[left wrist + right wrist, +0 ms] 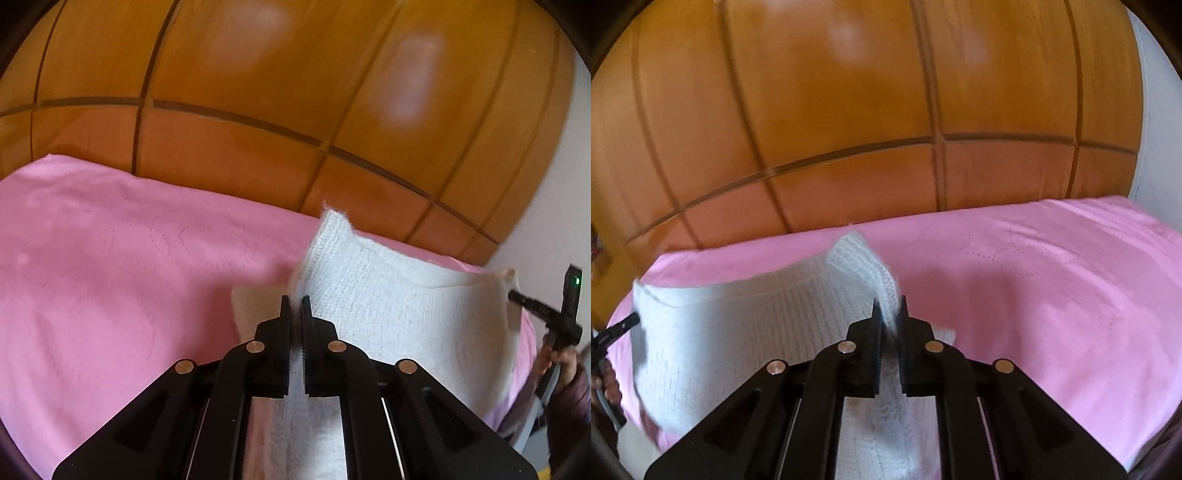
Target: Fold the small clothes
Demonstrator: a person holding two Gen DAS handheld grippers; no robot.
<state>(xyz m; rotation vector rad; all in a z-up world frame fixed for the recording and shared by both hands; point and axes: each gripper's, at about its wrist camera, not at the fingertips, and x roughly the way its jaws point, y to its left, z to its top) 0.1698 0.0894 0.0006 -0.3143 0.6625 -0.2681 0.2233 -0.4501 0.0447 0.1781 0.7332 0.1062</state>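
I am holding the knit (388, 317) taut above the bed (92, 295), both the left claw (295, 301) and right claw (889, 306) pinched tight on its edges ahead, and should be lowering them level together to avoid sagging.

One white knitted garment (388, 306) is in view, lifted above one pink bedspread (110, 280). Two black grippers show: the left gripper (295, 301) and the right gripper (889, 308), each with two fingers pinched on the knit. One wooden panelled wall (258, 92) stands along the bed's far edge. One white wall (554, 206) meets it at the corner.
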